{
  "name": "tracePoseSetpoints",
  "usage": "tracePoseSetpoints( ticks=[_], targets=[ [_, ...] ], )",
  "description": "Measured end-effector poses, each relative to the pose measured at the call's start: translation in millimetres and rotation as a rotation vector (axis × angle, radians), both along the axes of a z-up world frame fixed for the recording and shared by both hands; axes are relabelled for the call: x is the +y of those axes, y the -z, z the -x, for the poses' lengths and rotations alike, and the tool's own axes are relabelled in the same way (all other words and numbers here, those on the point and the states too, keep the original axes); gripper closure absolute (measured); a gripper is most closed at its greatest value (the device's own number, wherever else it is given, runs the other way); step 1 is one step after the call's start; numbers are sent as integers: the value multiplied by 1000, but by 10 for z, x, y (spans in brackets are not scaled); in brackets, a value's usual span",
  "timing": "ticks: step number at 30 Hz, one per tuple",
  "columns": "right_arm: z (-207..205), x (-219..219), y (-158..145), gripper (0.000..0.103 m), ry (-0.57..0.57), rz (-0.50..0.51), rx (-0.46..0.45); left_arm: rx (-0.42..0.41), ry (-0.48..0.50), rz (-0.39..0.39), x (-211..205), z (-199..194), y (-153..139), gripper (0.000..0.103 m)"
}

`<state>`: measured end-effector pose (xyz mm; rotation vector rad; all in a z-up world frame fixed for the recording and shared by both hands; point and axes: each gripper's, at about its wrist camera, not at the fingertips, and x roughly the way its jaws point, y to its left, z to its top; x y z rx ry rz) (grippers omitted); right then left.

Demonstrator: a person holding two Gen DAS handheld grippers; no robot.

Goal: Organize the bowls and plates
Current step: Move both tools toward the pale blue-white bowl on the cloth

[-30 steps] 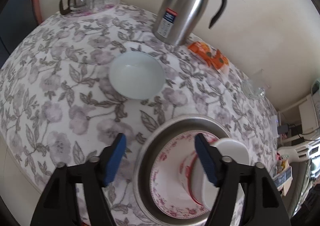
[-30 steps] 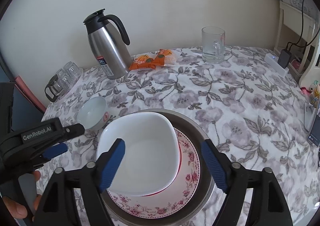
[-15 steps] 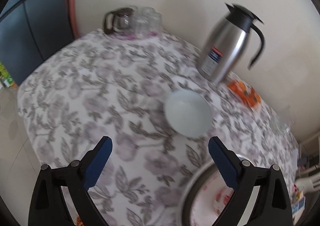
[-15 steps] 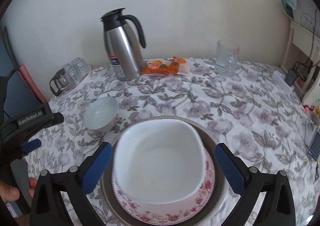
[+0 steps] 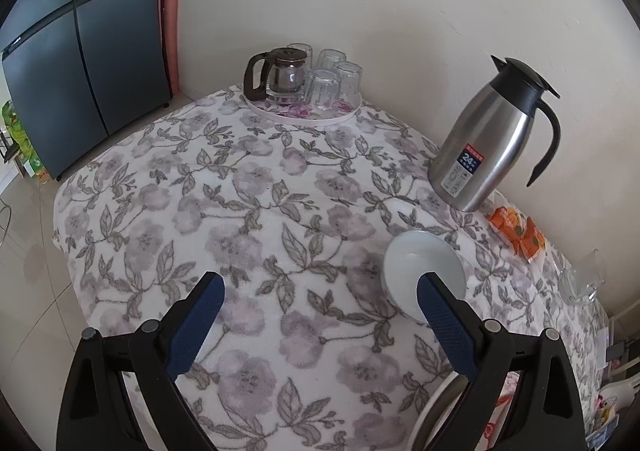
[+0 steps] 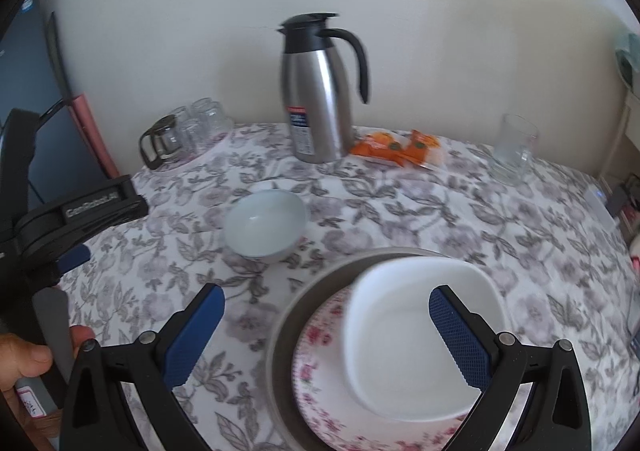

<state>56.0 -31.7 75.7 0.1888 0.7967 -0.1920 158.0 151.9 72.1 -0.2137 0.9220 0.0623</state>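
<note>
Both the left hand-held gripper [image 5: 318, 325] and the right hand-held gripper [image 6: 326, 335] are spread, empty. The square bowl [image 6: 420, 335] sits stacked just beneath the right one; the small bowl [image 6: 265, 225], ahead and leftward, probably goes on next, needing a rim pinch.

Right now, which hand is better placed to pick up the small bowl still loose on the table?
Left. Its open tool has one finger already beside the small bowl; the right tool, also open, hangs over the stack.
</note>
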Motion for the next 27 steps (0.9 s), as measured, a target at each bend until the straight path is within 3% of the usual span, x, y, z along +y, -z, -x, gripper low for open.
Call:
tracePoseSetpoints(
  ticks=[18, 27],
  targets=[
    [-318, 278, 277, 1, -55, -14, 28, 45, 13, 88, 330, -264, 318, 5],
    [-431, 277, 244, 3, -45, 24, 3, 78, 41, 148, 269, -393, 443, 5]
  ],
)
